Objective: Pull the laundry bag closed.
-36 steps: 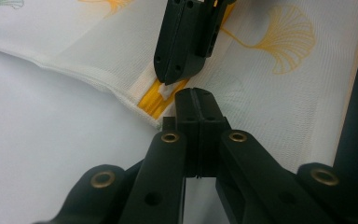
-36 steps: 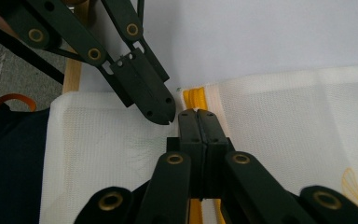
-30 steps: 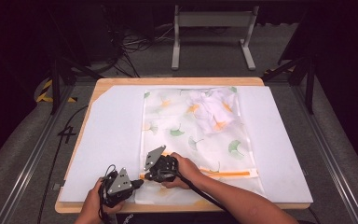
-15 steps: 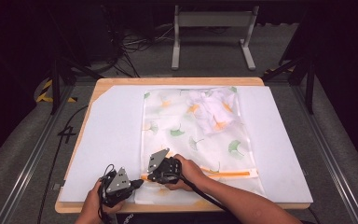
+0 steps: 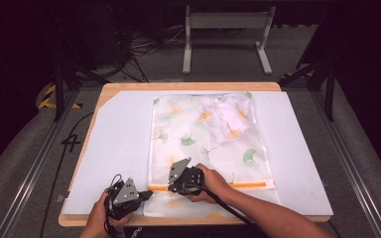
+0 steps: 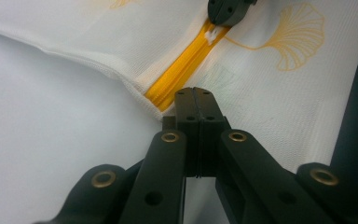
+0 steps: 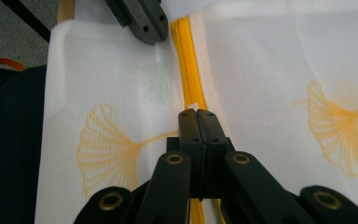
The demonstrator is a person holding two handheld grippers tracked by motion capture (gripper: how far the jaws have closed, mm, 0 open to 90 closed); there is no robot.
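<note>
While the mesh laundry bag (image 5: 206, 148) lies flat on the white-covered counter (image 5: 114, 148), its orange zipper (image 5: 248, 185) runs along the near edge from nine to three o'clock. The left tool (image 5: 146, 194) is clamped on the zipper's nine o'clock end corner. The right tool (image 5: 171, 186), just beside it toward three o'clock, is shut on what looks like the white zipper pull (image 7: 192, 106). Judging by this, the pull's free travel lies toward three o'clock.

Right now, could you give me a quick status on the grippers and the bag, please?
Left gripper shut on mesh bag edge by zipper end. Right gripper shut on zipper pull. White garment inside bag. Nothing obstructing.
</note>
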